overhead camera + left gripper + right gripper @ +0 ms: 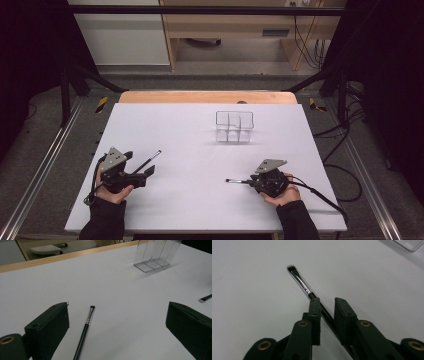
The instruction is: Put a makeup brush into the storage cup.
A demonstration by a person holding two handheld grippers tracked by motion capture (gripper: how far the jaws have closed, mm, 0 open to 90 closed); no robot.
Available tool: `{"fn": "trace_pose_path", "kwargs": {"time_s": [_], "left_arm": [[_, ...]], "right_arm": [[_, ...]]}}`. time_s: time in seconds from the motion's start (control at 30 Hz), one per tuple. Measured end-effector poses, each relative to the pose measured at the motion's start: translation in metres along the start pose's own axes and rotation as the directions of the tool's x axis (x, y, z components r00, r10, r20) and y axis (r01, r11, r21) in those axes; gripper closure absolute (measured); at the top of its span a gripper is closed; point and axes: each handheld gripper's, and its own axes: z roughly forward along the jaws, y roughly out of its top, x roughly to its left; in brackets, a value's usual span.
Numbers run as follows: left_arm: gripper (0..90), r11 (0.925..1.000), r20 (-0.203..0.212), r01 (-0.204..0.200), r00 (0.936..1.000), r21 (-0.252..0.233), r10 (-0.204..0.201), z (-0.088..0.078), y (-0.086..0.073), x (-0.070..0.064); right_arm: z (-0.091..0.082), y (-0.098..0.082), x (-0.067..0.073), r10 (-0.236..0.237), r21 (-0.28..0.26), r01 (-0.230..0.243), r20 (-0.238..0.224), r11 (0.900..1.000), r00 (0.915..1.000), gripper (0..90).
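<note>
**Two brushes down, two grippers over them**

On the white table (200,150), each hand has a gripper parked beside a slim make-up brush. The left gripper (142,175) sits near the table's front left corner with its jaws spread wide, clearly released. In the left gripper view its brush (85,332) lies flat on the table between the two black jaws, nearer the left one and touching neither, bristle tip pointing away towards the far edge. From the high view that same brush (150,160) angles up and to the right from the gripper's nose.

Over on the other side, the right gripper (250,182) rests near the front right of the table, pointing left across it. Its jaws stand close together with a narrow gap, and the second brush (312,296) runs through that gap: the dark handle passes between the pads and lies against the left one, the silver ferrule and short bristles sticking out ahead. Whether the pads actually pinch the handle cannot be told; the right pad looks just clear of it.

Farther back, right of centre, stands a clear plastic organiser (234,127), upright, with divided compartments, well apart from both brushes.
</note>
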Motion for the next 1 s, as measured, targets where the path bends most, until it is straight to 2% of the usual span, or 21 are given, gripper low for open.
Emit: {"fn": "trace_pose_path", "kwargs": {"time_s": [0.07,0.2,0.3,0.4,0.53,0.8,1.0], "left_arm": [[4.3,1.0,-0.001,-0.001,1.0,0.001,0.001,0.001,0.0,-0.001],[4.3,1.0,0.0,-0.003,1.0,0.004,0.003,0.001,0.0,-0.001],[4.3,1.0,0.001,-0.003,1.0,0.003,0.003,0.001,0.0,-0.001],[4.3,1.0,0.002,-0.002,1.0,0.006,0.002,0.001,0.0,-0.001],[4.4,1.0,0.003,-0.001,1.0,0.005,0.001,0.001,0.0,-0.001],[4.4,1.0,0.002,0.0,1.0,0.005,0.0,0.001,0.0,-0.001],[4.4,1.0,0.005,0.001,1.0,0.004,-0.001,0.001,0.0,-0.001]], "right_arm": [[0.002,0.001,0.001,-0.001,-0.009,0.001,-0.007,1.0,1.0,66.2],[0.012,0.0,0.001,-0.005,0.021,0.005,-0.022,1.0,0.9997,65.5],[0.015,0.001,0.001,0.007,0.025,-0.006,-0.034,1.0,0.9994,67.7],[0.015,0.001,0.002,0.004,0.028,-0.003,-0.031,1.0,0.9995,74.2],[0.014,0.002,0.004,-0.003,0.039,0.004,-0.026,0.999,0.9997,77.1],[0.012,0.003,0.007,0.009,0.066,-0.007,-0.031,0.998,0.9995,79.7],[0.012,0.002,0.01,-0.008,0.061,0.01,-0.022,0.998,0.9997,79.4]]}}
